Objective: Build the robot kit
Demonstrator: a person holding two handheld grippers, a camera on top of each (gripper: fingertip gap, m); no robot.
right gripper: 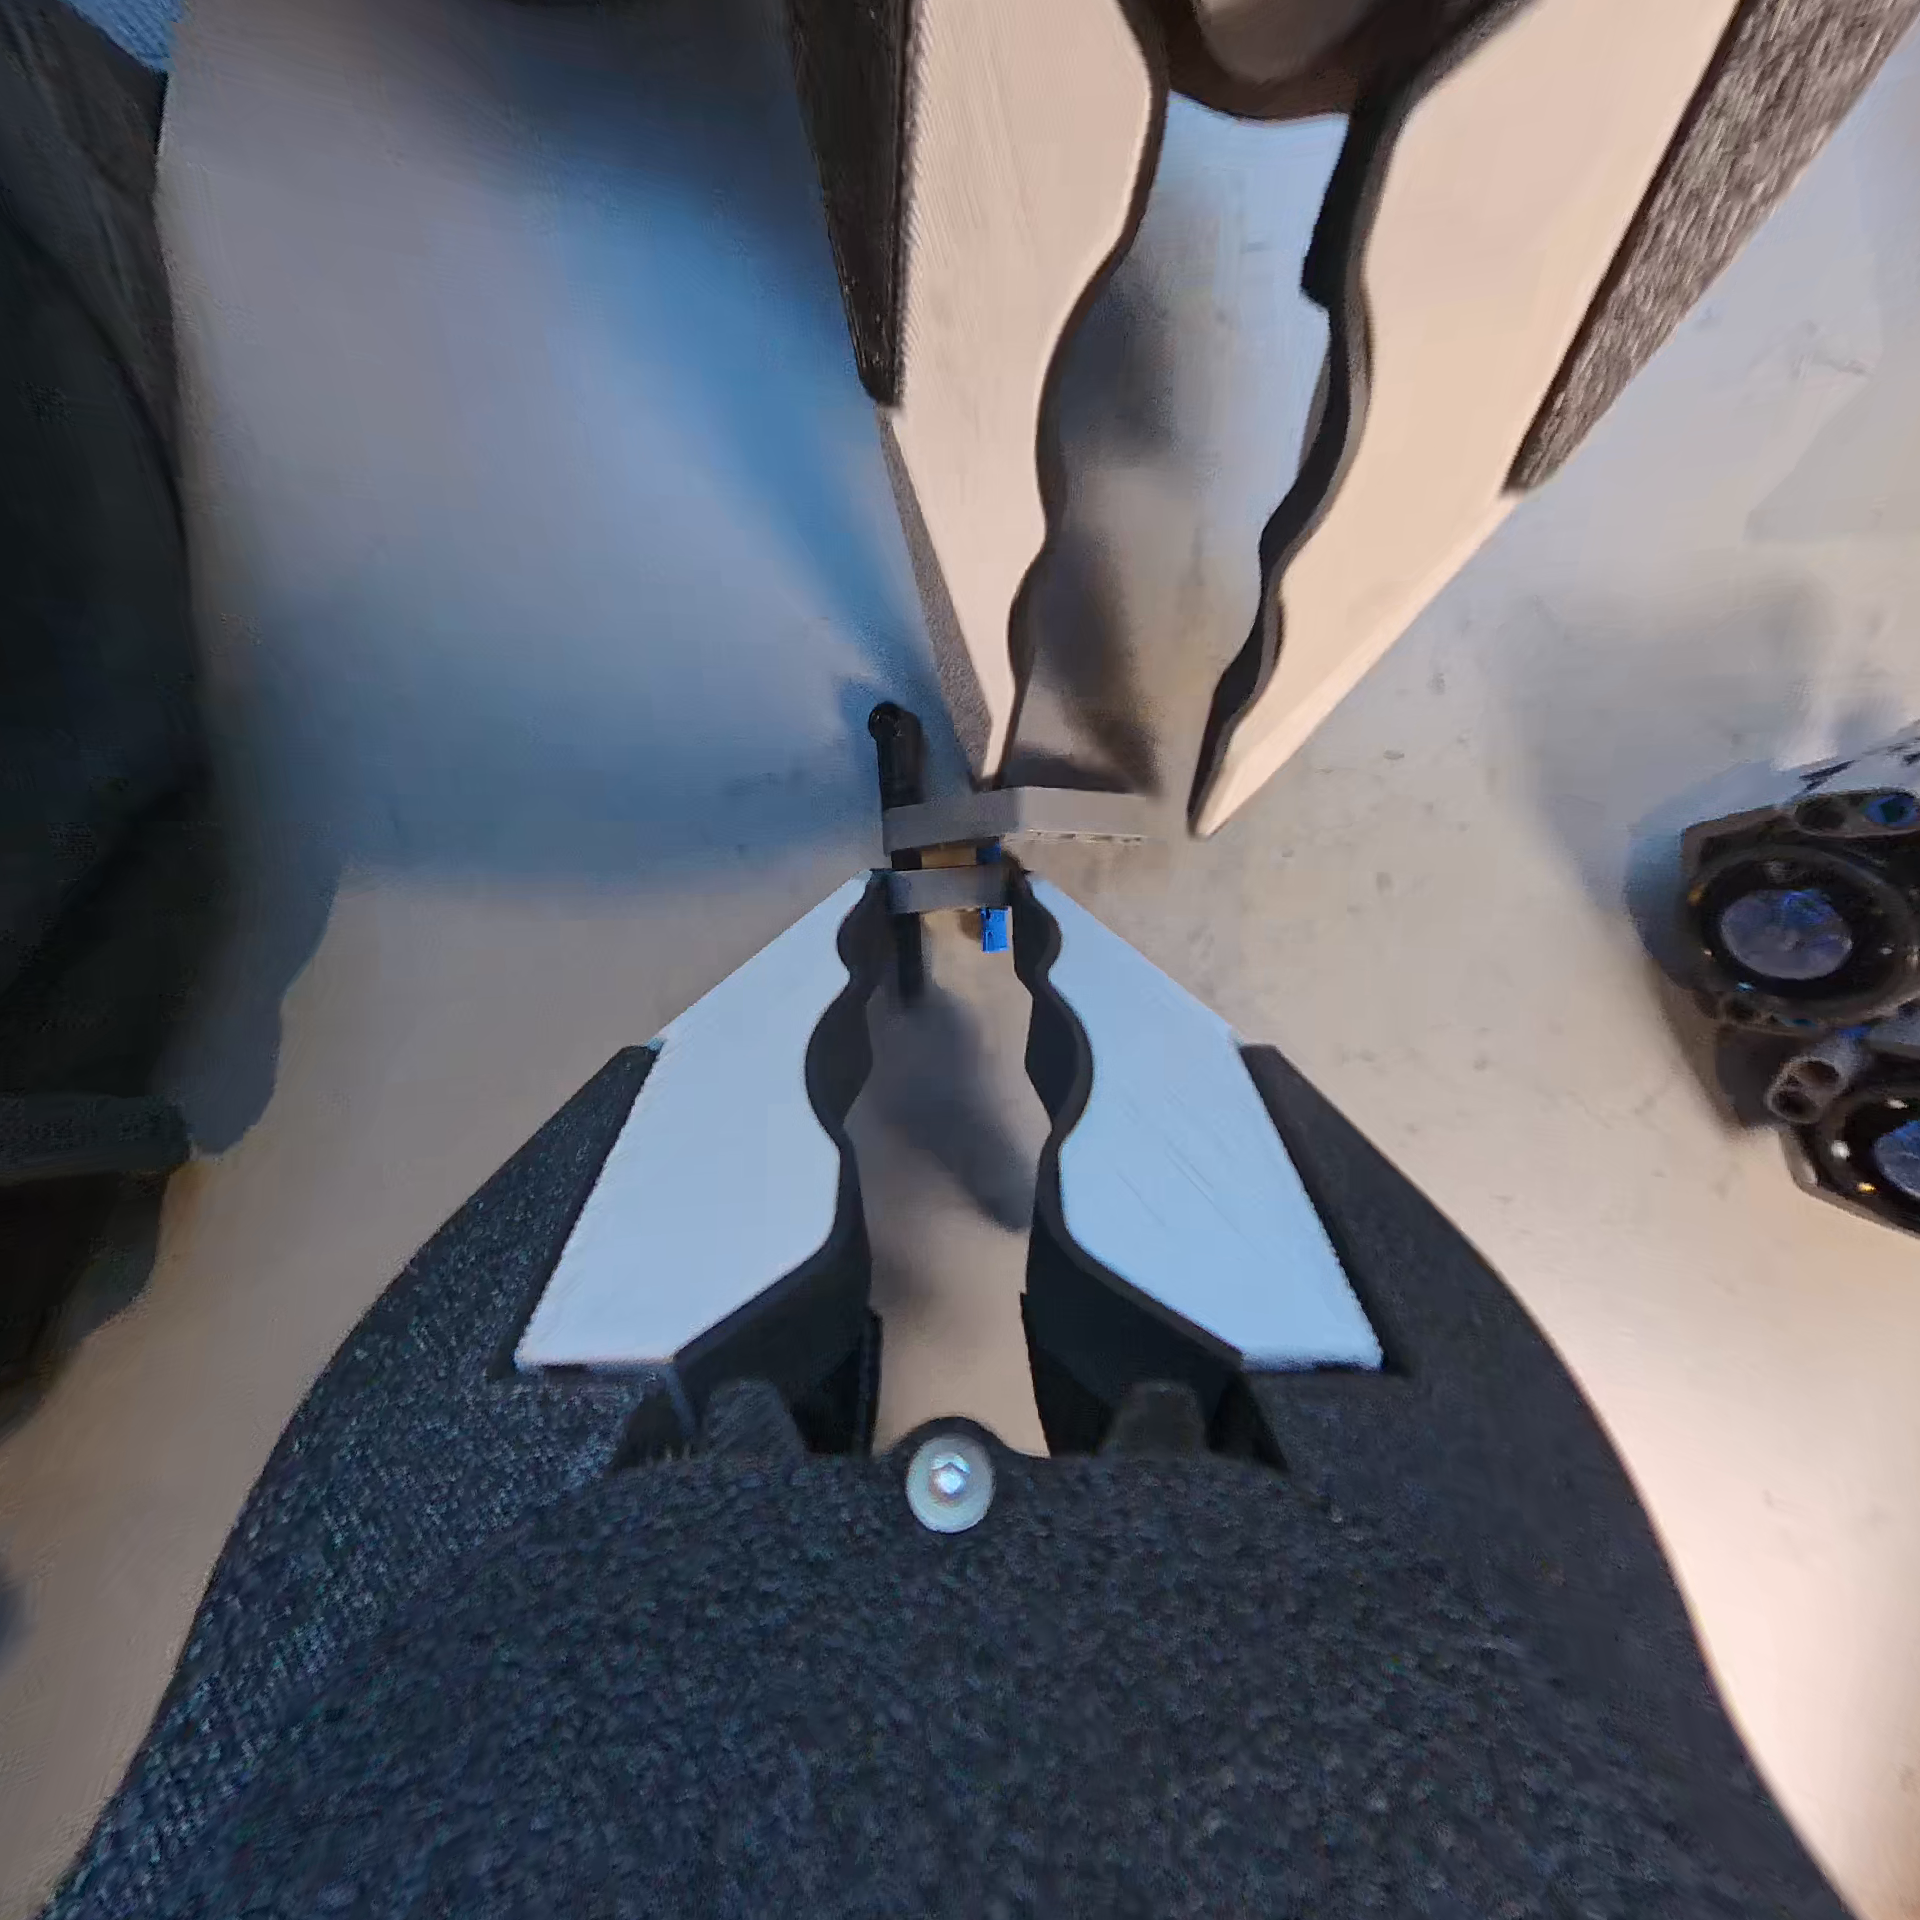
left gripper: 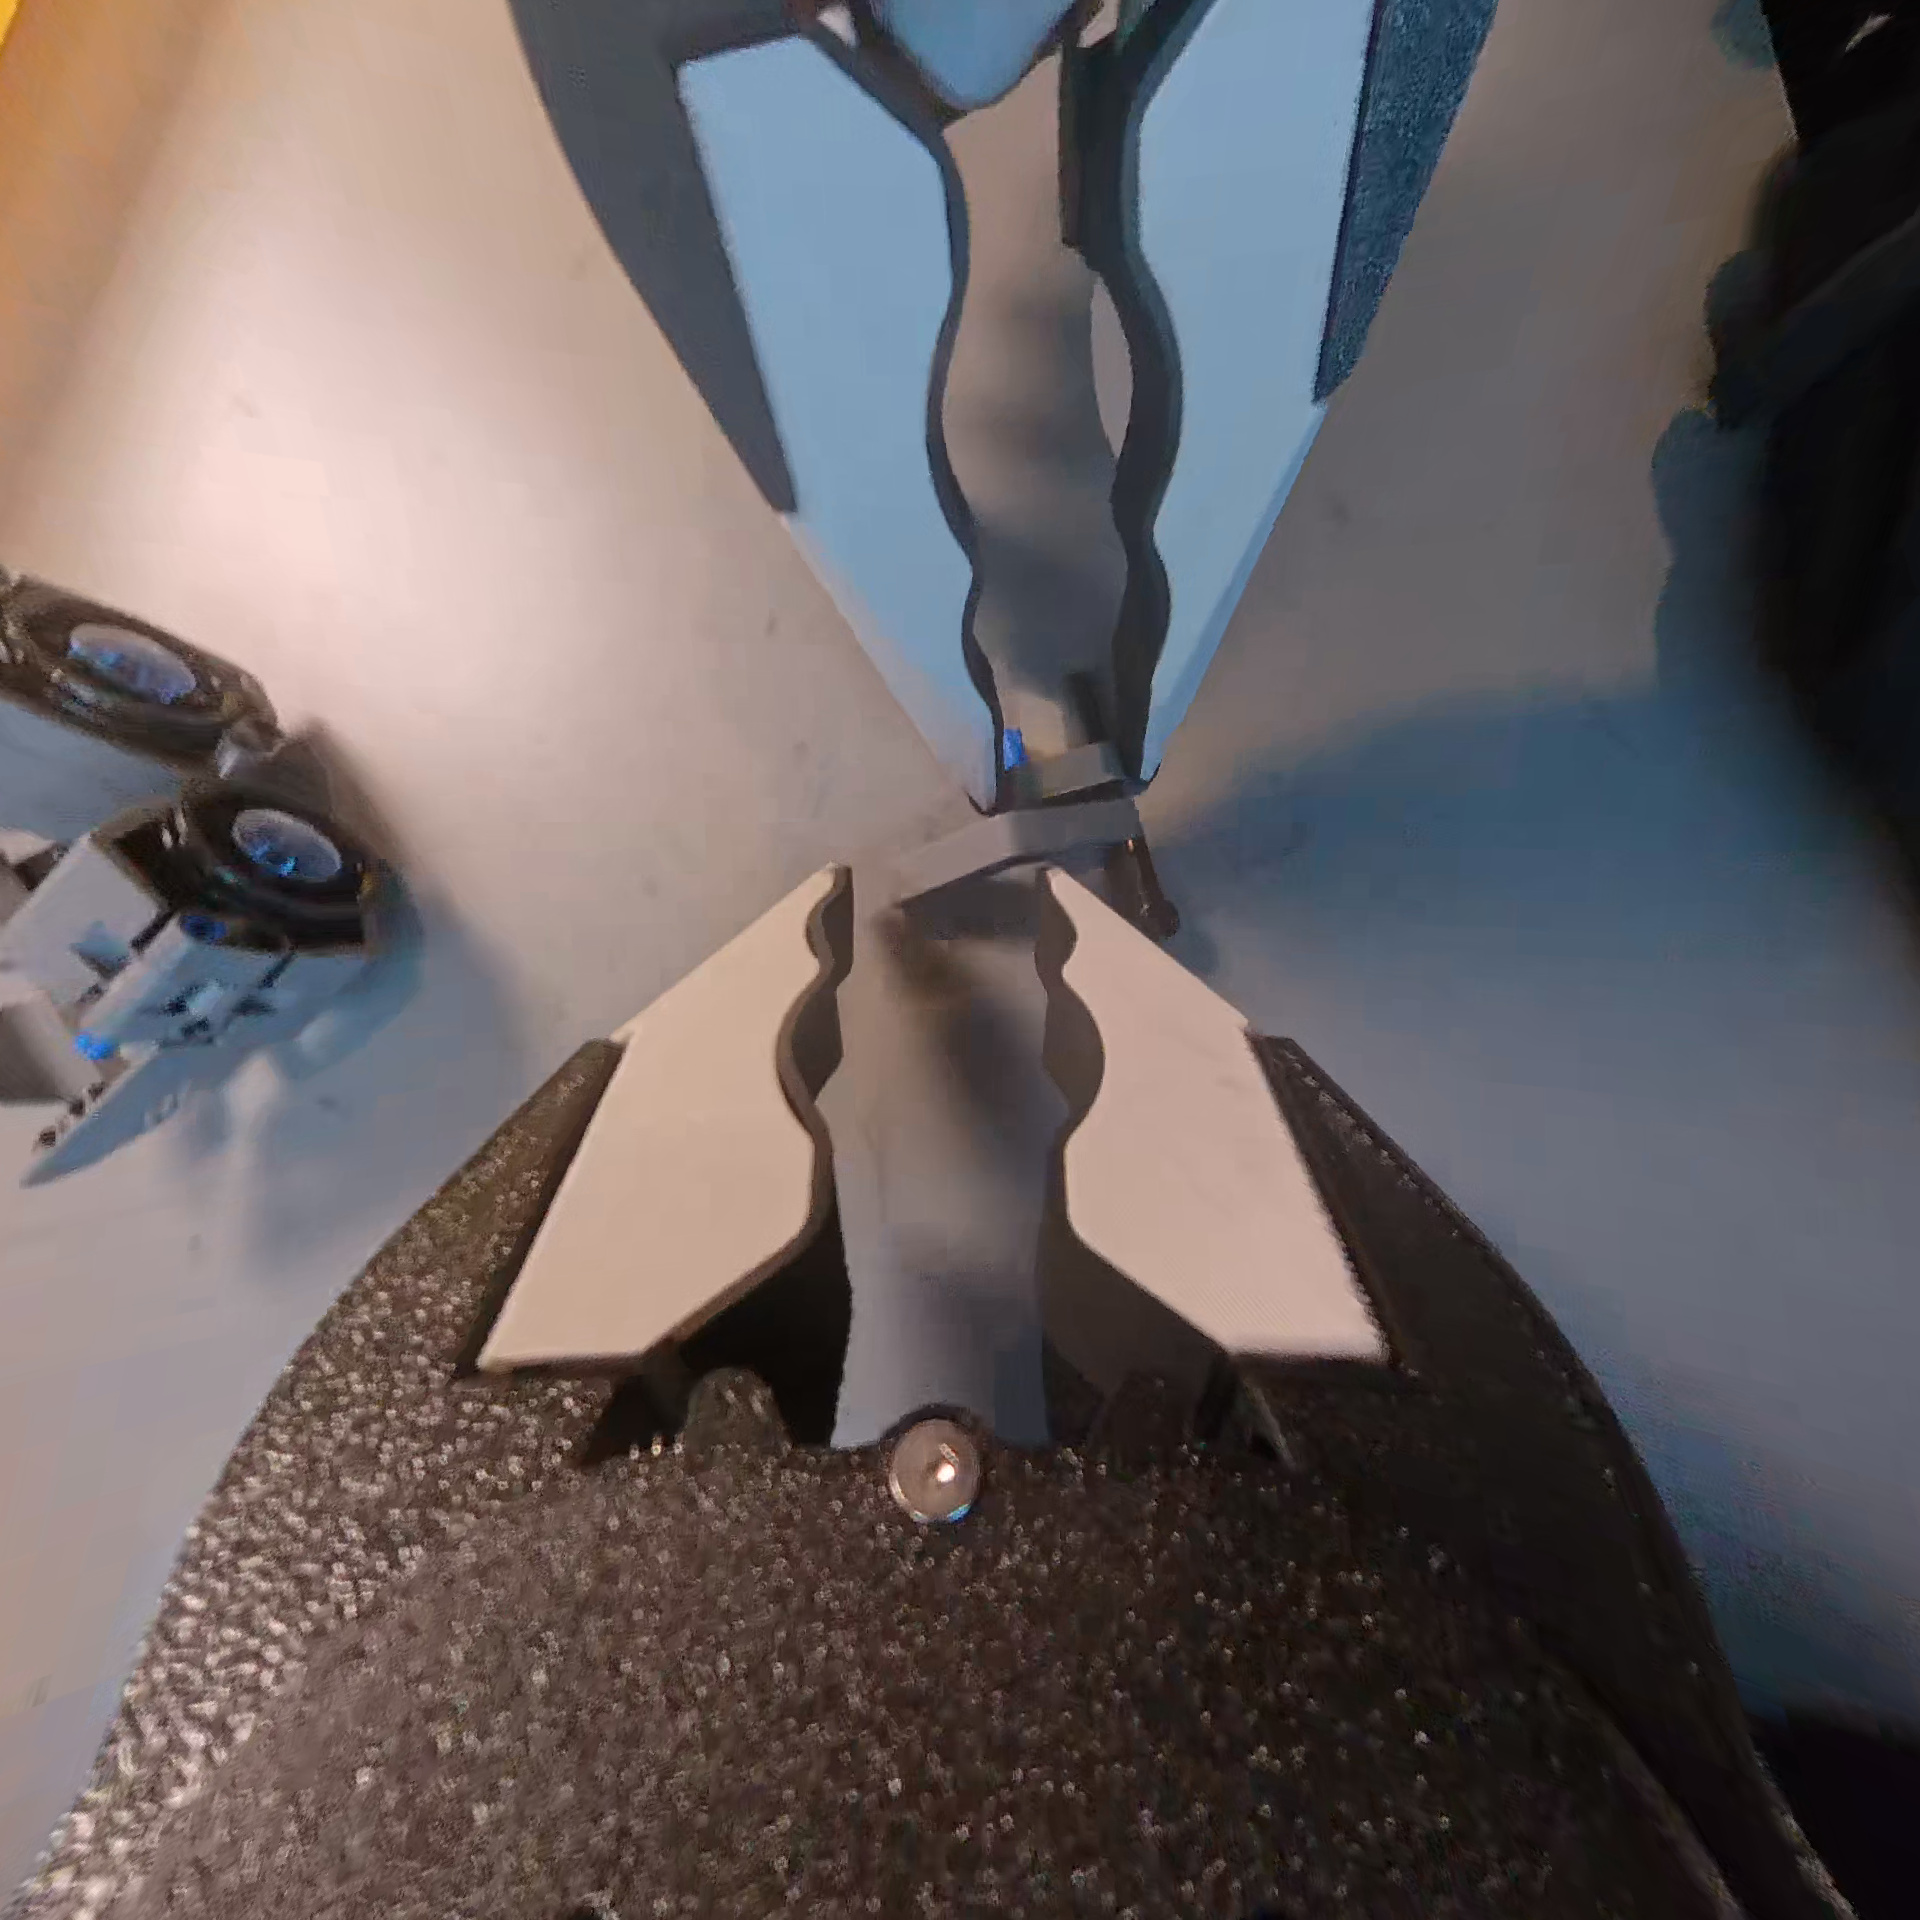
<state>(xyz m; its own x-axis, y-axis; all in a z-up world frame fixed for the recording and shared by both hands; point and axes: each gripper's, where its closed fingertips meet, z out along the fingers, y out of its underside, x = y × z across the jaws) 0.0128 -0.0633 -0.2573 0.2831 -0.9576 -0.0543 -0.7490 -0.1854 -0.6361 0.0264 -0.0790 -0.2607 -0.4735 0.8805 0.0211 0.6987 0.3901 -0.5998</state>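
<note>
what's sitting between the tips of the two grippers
Two small grey bars, joined by a black pin and a blue peg, fill the gap between right gripper and left gripper; clearest in the right wrist view.

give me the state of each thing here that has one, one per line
left tongs: tips apart, lower grey bar at the tips; whether it is gripped cannot be told
right tongs: closed on the near grey bar
far grey bar: at the left tongs' tips, stacked close to the near one
black pin: through the bars' end, sticking out
blue peg: attached to the near bar
lens assembly: lying on the table, untouched
</note>
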